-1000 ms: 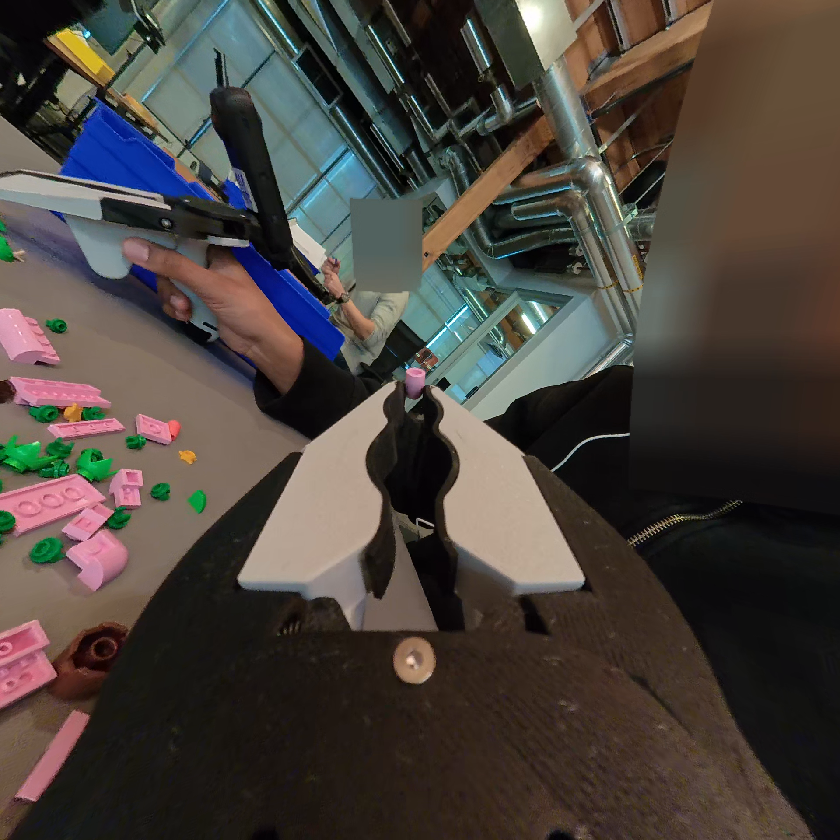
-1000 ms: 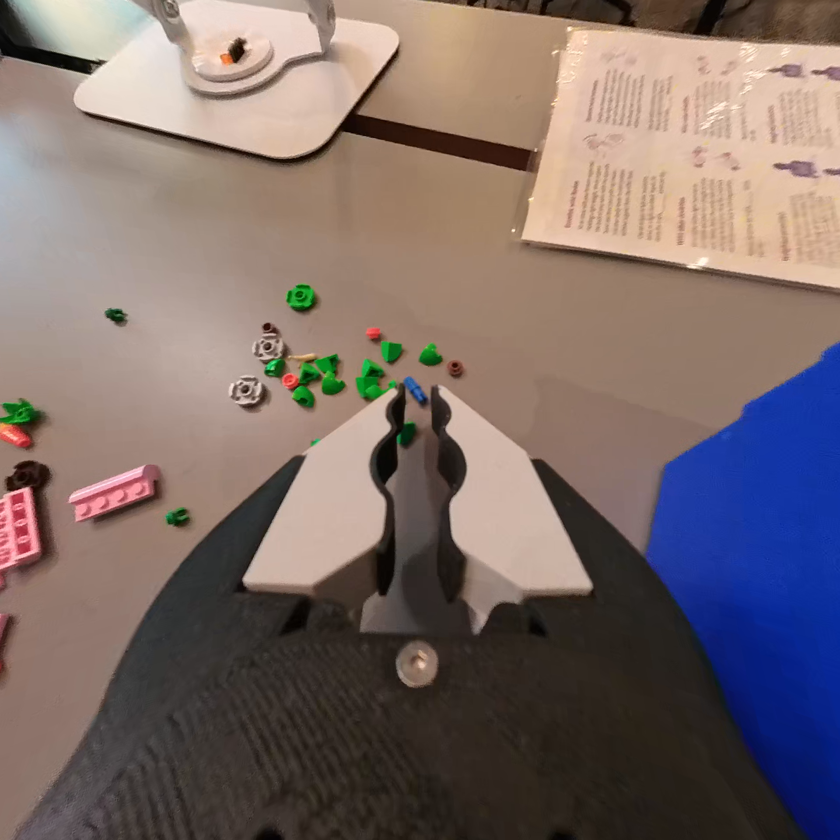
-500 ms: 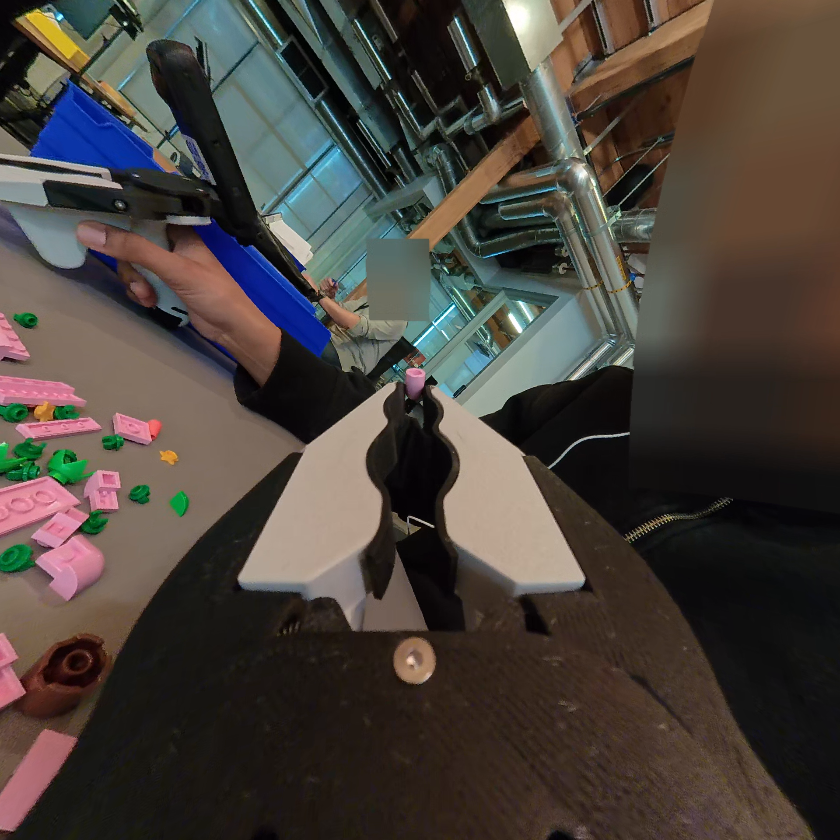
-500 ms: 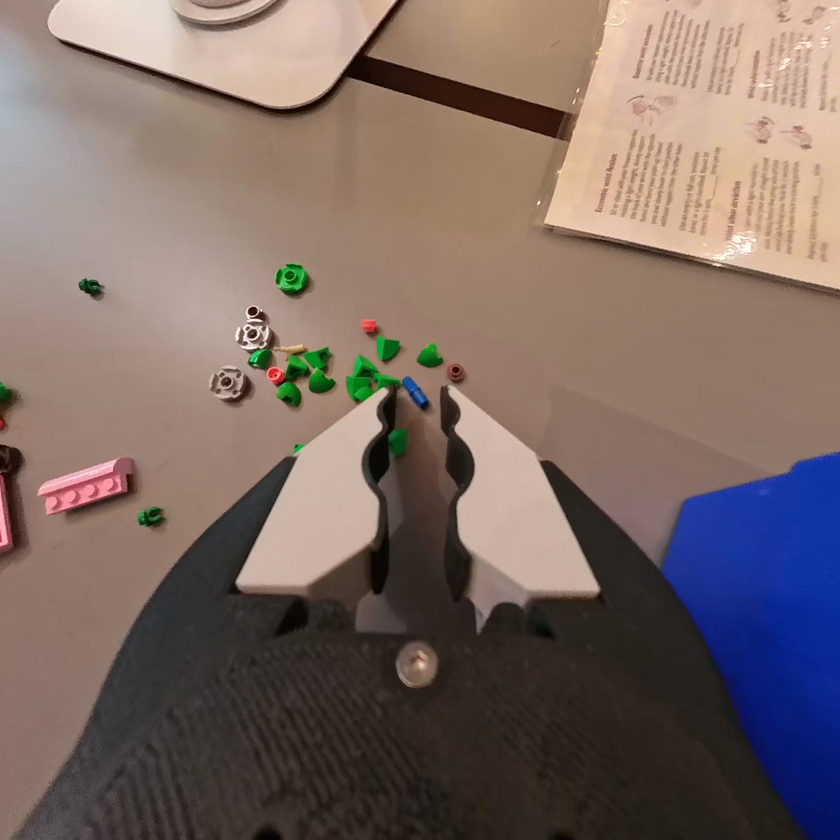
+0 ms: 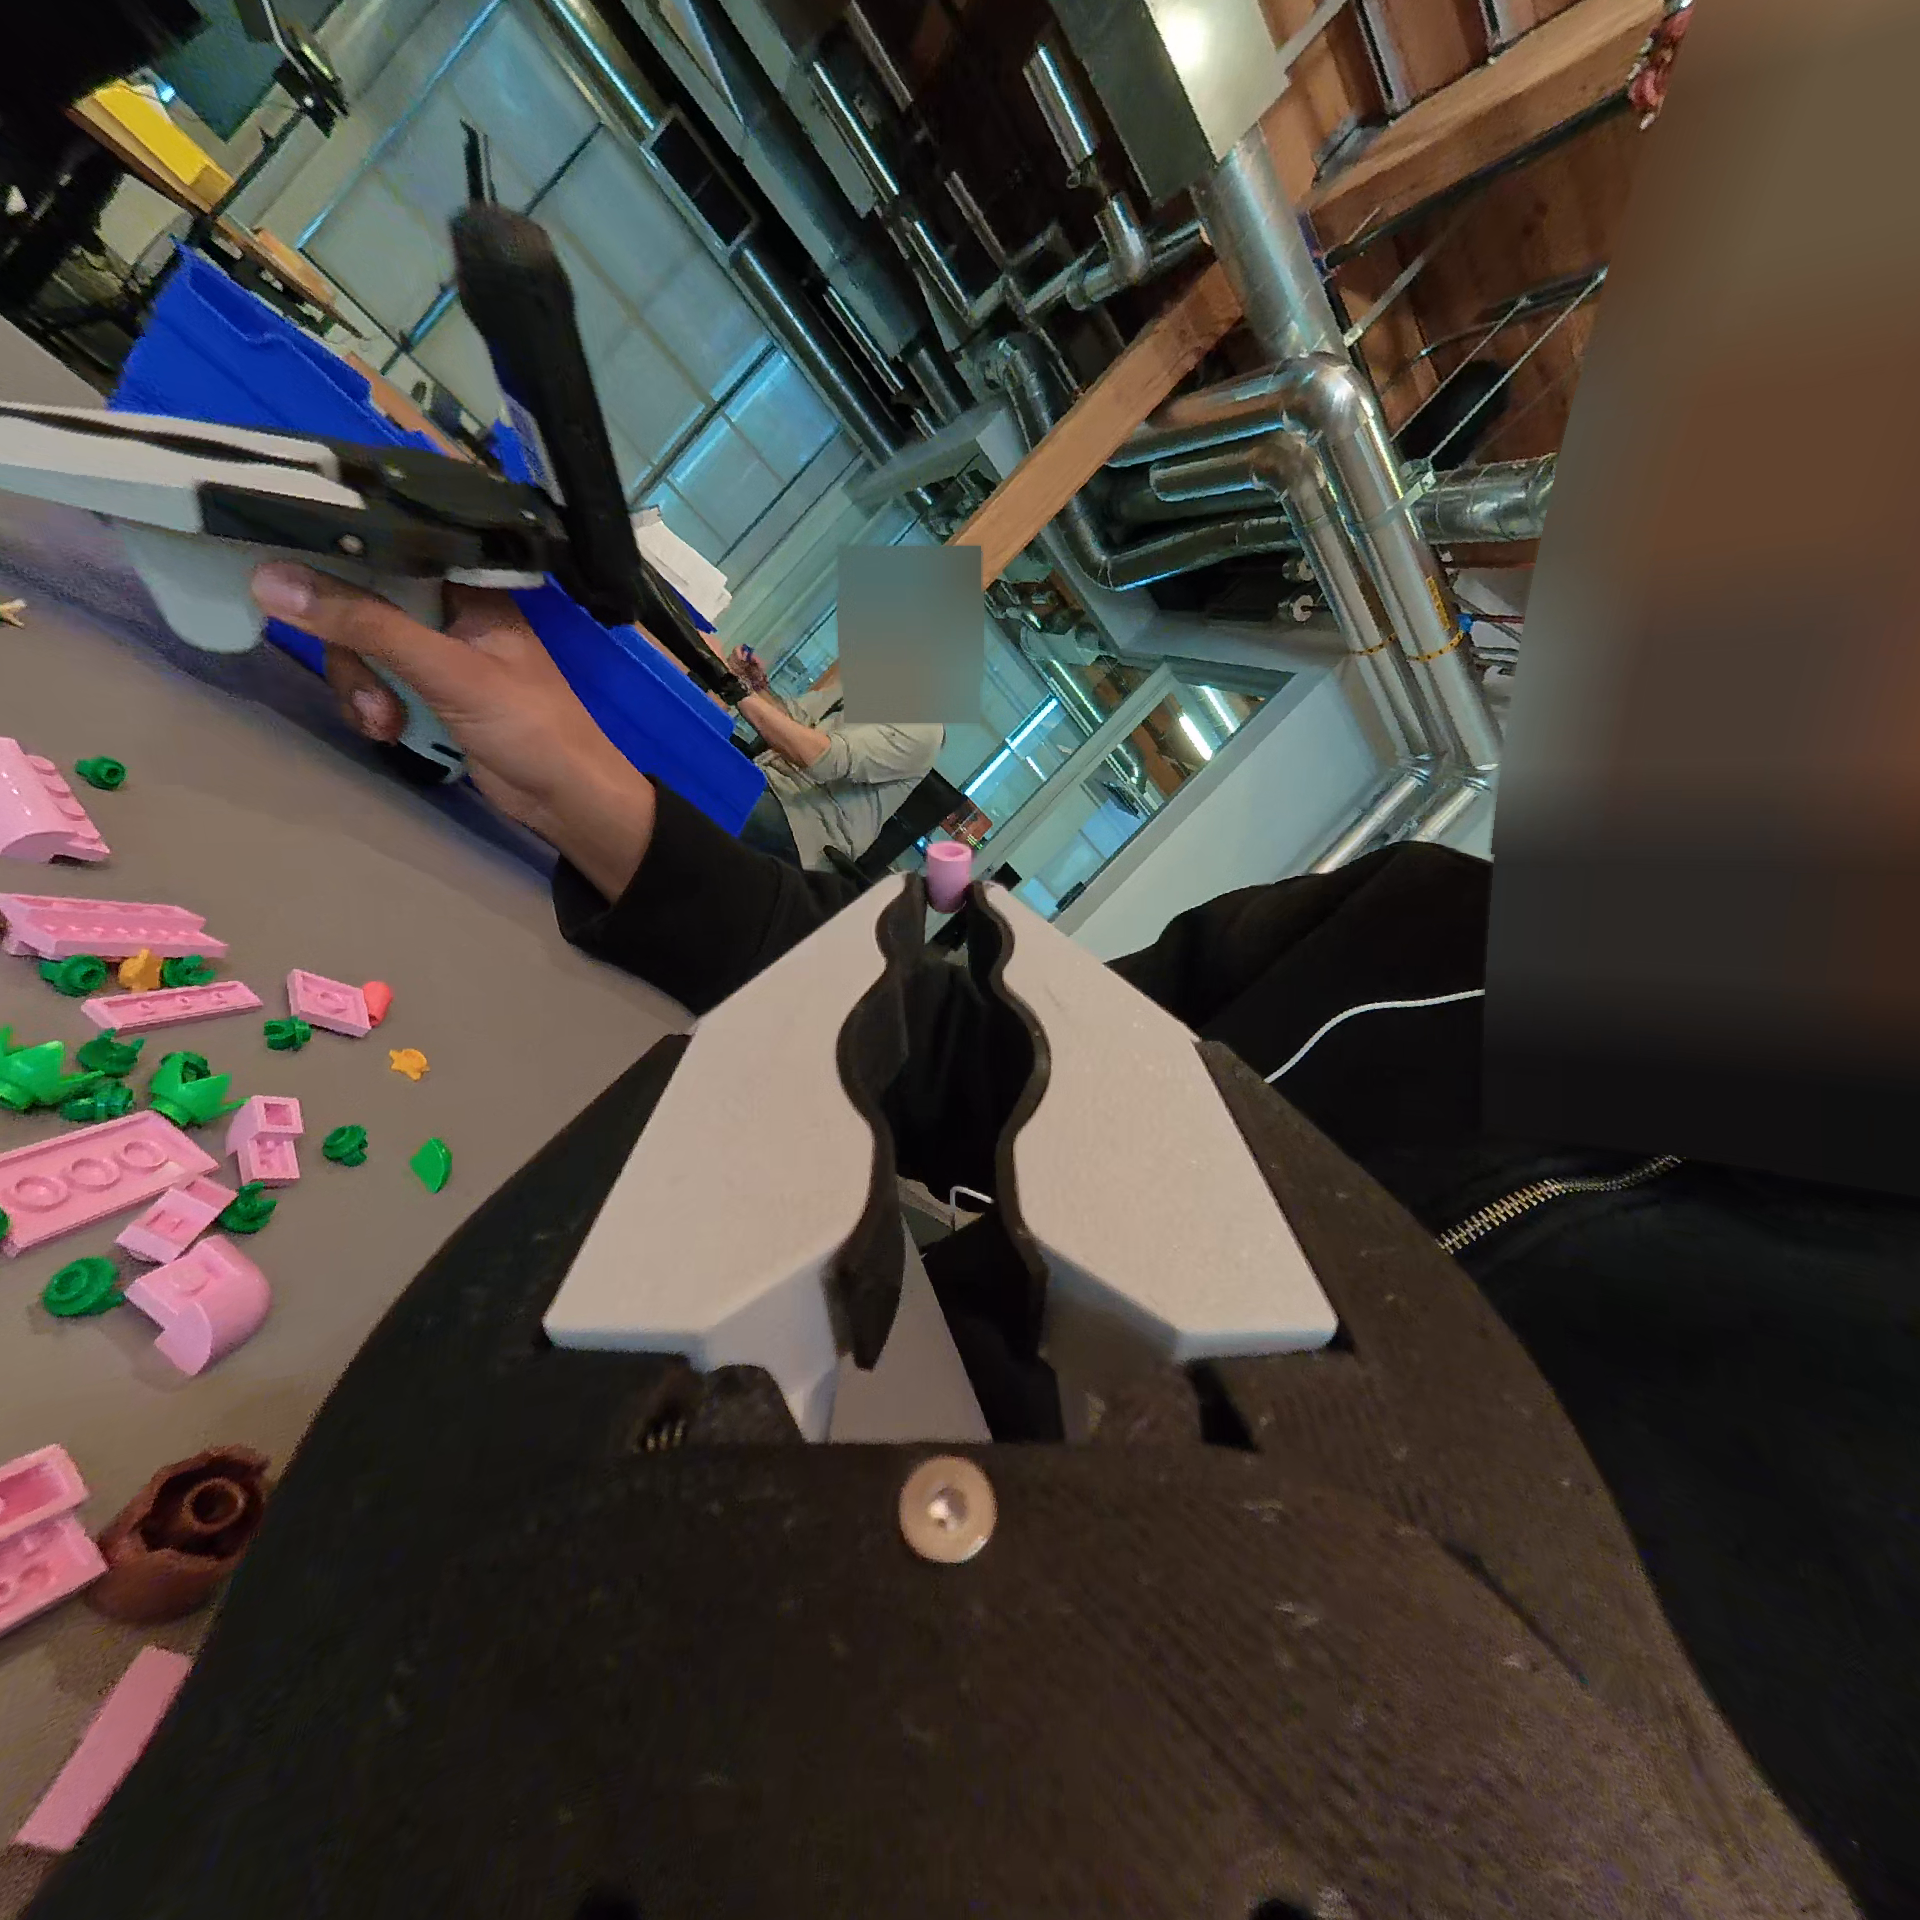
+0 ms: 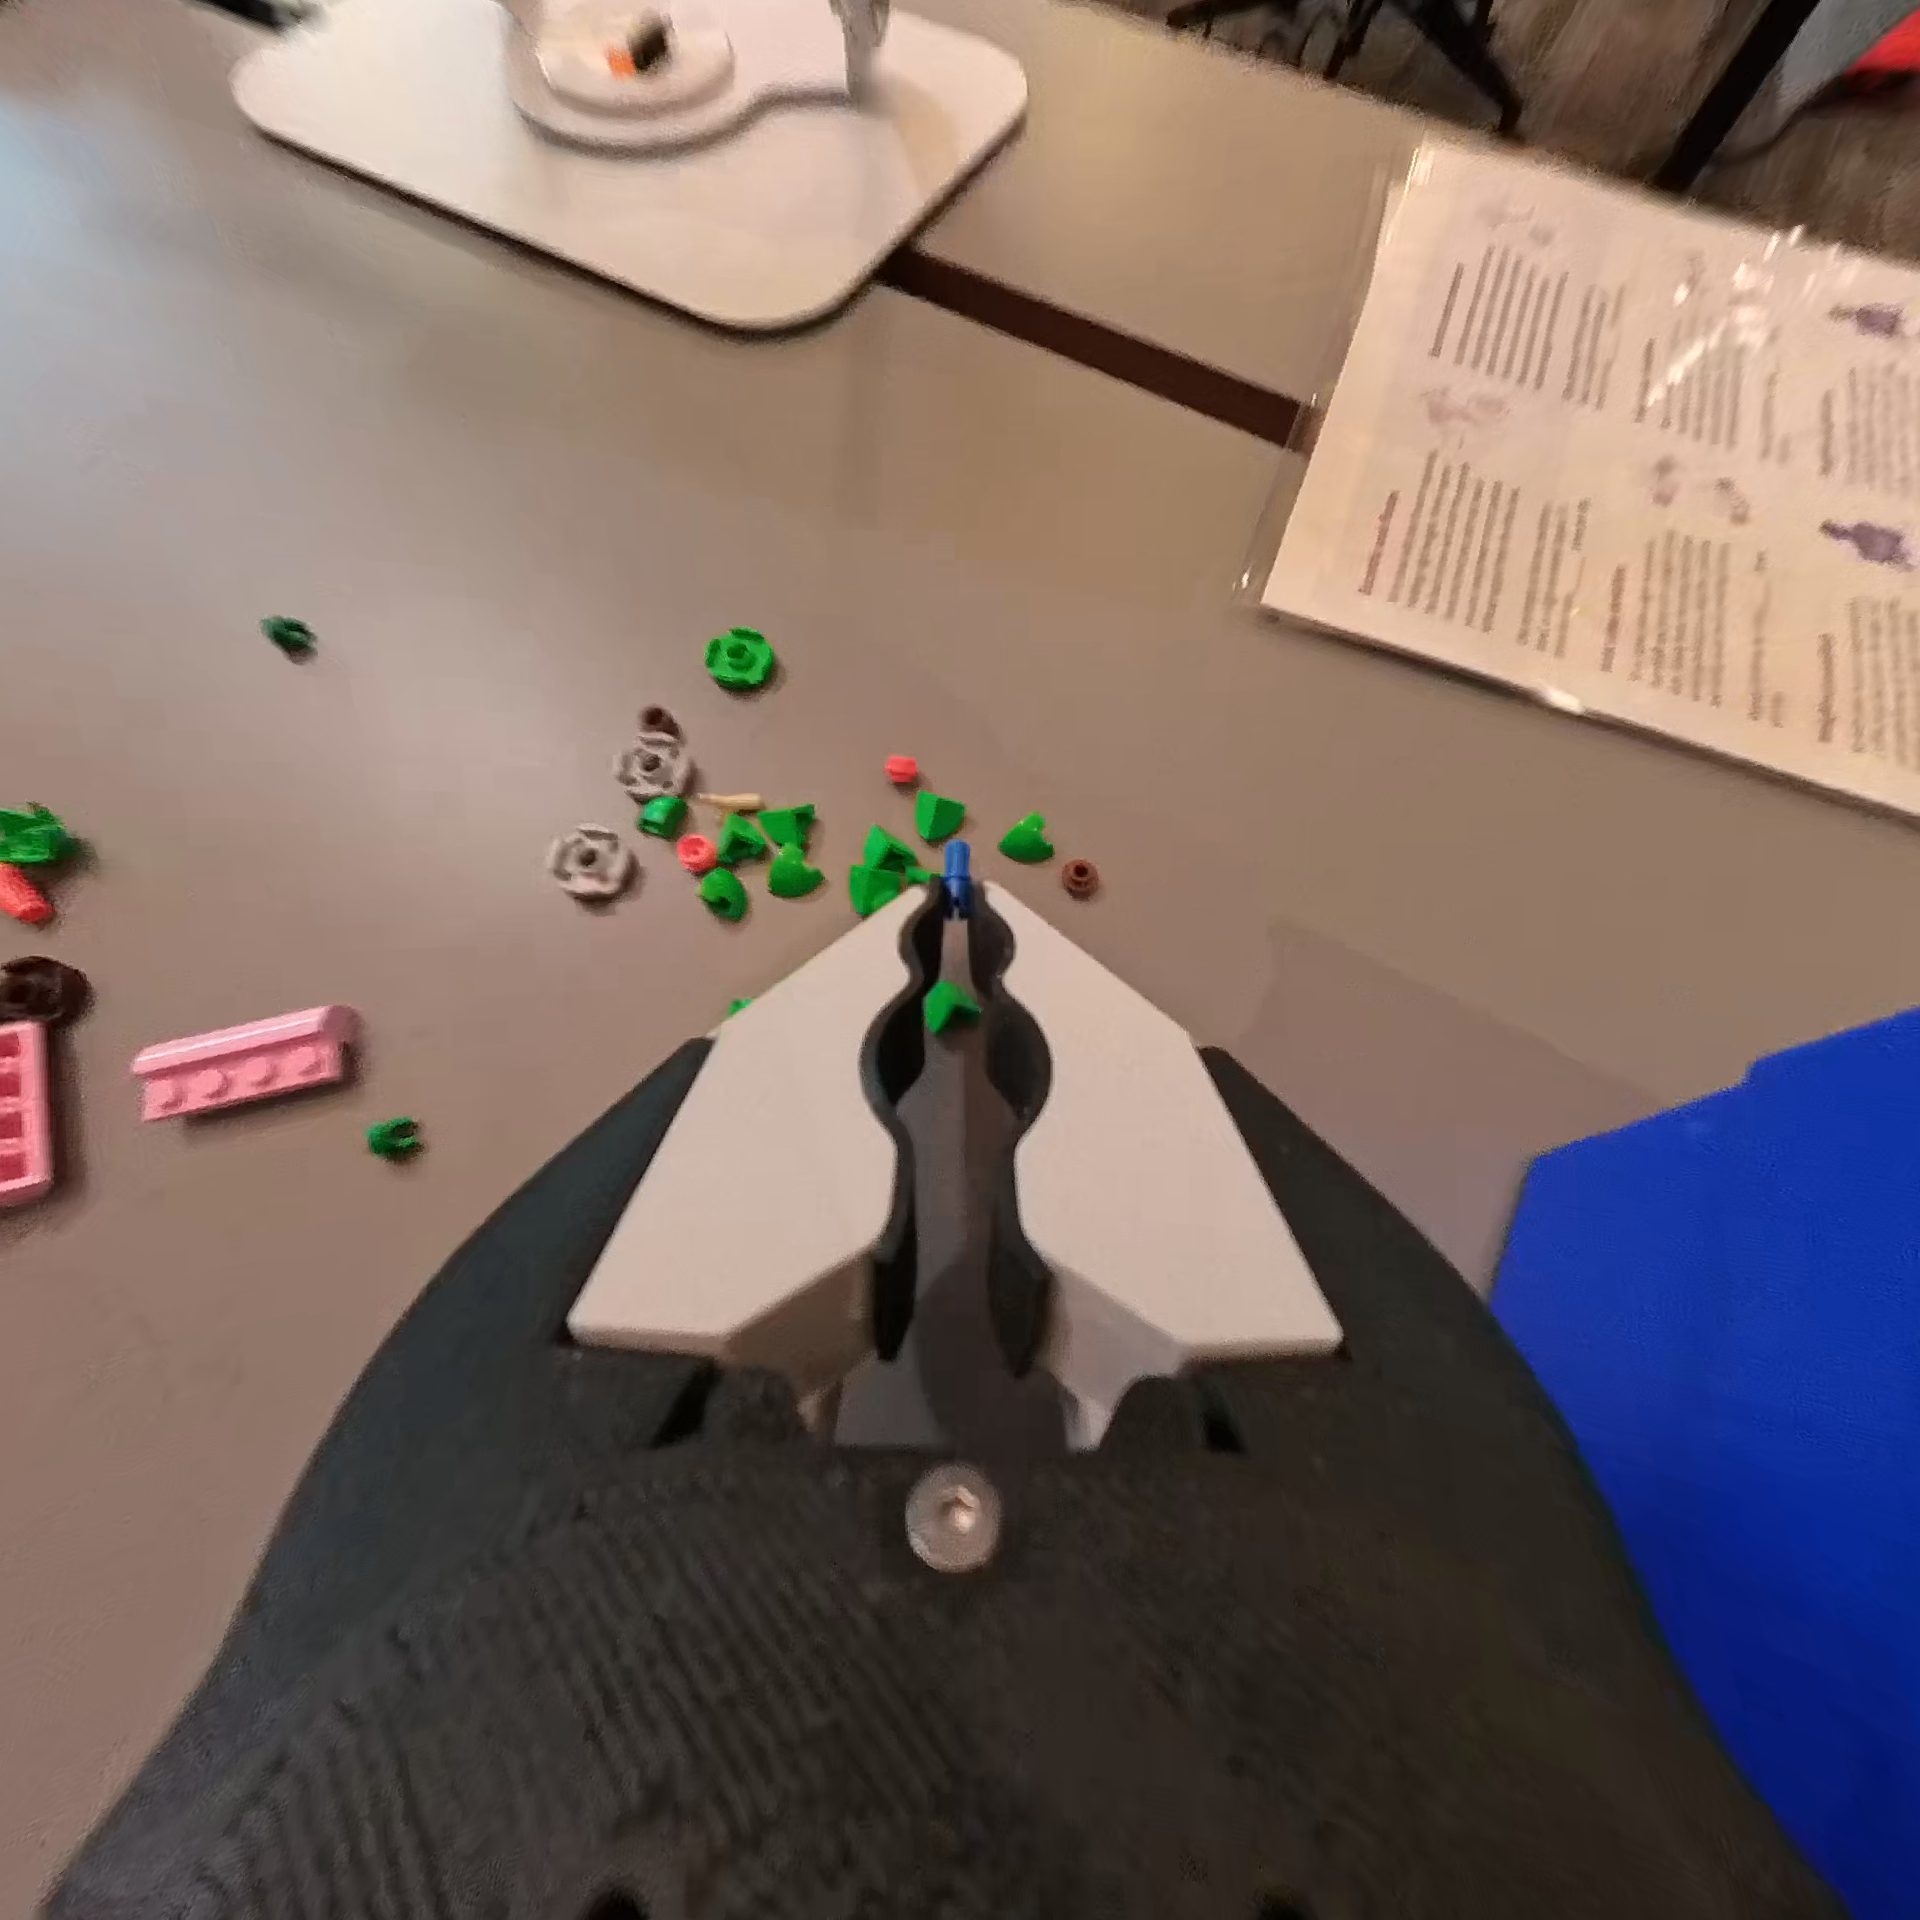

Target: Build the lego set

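Since half a second earlier, the right gripper [image 6: 956, 896] had closed, pinching the small blue plastic peg [image 6: 956, 873] above the grey table [image 6: 416, 499]. In the left view, the left gripper [image 5: 948, 896] pinched a small pink cylindrical stud [image 5: 948, 871], raised toward the person.

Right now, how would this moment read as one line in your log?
left gripper: shut on pink round piece, raised off table | right gripper: shut on blue pin, above green pieces | stage: both parts held, not joined
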{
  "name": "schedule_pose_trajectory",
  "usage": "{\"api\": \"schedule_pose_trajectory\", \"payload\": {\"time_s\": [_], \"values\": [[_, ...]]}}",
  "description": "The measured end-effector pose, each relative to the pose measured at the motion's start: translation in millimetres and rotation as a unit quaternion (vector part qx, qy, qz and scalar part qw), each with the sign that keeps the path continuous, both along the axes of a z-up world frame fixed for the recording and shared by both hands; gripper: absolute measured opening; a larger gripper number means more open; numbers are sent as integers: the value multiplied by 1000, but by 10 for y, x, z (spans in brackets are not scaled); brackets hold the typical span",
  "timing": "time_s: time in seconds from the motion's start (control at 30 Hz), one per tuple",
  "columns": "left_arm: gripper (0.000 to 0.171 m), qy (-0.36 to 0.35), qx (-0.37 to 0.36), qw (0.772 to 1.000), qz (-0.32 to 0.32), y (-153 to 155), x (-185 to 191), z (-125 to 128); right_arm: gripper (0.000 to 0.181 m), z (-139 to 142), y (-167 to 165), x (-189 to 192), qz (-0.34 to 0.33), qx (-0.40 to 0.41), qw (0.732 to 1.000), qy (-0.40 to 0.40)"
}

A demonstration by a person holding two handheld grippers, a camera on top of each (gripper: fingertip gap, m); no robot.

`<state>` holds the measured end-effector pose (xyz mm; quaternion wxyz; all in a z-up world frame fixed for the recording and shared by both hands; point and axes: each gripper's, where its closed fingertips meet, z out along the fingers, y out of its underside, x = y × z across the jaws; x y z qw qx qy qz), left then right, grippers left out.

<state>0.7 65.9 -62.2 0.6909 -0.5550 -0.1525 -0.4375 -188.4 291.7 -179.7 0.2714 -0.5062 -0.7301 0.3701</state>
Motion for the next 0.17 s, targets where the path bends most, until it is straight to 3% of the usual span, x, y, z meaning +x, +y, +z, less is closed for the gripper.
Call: {"api": "schedule_pose_trajectory", "payload": {"time_s": [0.1,0.17], "values": [[4,-7,11,1000,19,-61,-97,37,2,327,-271,140,42,-45,997,49],[5,-43,42,998,25,-154,-207,109,2,632,-620,327,95,-58,990,85]]}}
